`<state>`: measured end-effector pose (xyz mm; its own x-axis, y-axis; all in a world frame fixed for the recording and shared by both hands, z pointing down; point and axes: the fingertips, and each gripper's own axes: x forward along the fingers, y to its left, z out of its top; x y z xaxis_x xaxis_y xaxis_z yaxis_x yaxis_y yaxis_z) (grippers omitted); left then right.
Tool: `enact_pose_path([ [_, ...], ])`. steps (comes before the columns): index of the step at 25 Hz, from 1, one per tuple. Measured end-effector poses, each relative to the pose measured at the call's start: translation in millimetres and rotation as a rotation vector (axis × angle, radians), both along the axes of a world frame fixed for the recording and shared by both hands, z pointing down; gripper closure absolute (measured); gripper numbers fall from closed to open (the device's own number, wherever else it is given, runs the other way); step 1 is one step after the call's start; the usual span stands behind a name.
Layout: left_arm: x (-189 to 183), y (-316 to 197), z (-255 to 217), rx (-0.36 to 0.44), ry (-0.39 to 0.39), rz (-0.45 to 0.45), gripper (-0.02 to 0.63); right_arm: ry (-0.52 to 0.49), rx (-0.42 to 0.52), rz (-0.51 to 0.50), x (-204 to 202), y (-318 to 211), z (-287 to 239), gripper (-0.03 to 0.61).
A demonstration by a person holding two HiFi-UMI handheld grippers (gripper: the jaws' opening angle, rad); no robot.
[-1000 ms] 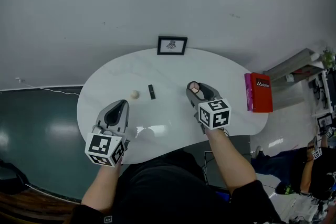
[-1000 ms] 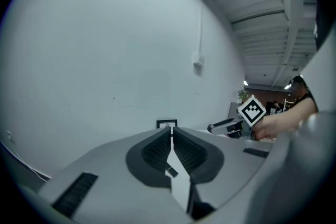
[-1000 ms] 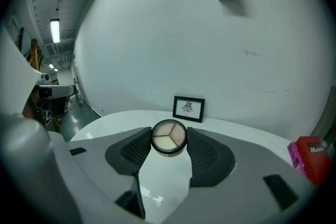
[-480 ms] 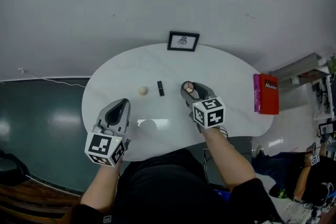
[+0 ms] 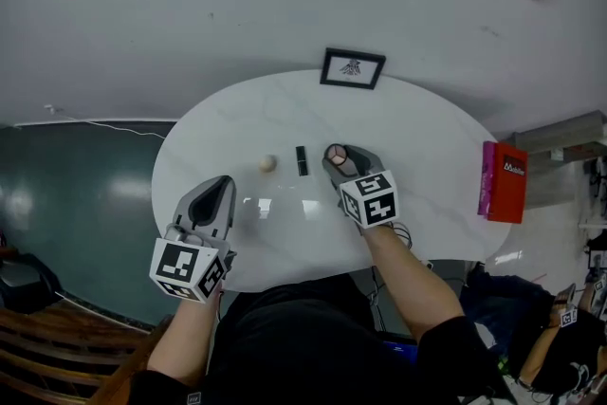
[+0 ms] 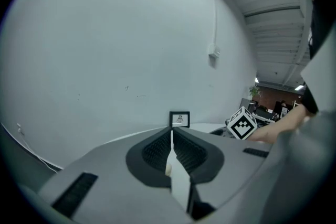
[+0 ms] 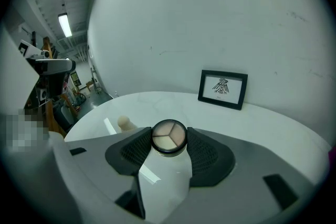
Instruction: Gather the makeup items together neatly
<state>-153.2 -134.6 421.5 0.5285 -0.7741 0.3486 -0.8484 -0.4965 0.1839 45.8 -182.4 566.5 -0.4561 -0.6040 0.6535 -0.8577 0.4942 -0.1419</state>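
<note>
On the table [image 5: 427, 123], a picture frame [image 5: 353, 68] stands at the far edge. Mid-table, a ball [image 5: 268, 163] lies left of a tube [image 5: 302, 159]. Just right of the tube, the compact [image 7: 168, 137] sits between the right gripper's [image 5: 334, 158] jaws.

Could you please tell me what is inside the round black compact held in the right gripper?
The round black compact holds three wedge-shaped pans of pale powder. Its underside cannot be seen, and the right gripper covers its sides.

Office with ceiling strip lights [image 7: 65, 24]
</note>
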Motion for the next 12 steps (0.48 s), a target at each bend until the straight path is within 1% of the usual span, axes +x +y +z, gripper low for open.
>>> enact_pose_path([
  [6, 3.7, -4.2, 19.6, -0.049, -0.023, -0.007, 0.591, 0.010, -0.044, -0.004, 3.6, -6.8, 35.6, 0.367],
  [12, 6.7, -6.2, 28.3, -0.071, -0.036, -0.018, 0.591, 0.028, -0.069, -0.021, 5.7, -10.4, 57.2, 0.367],
])
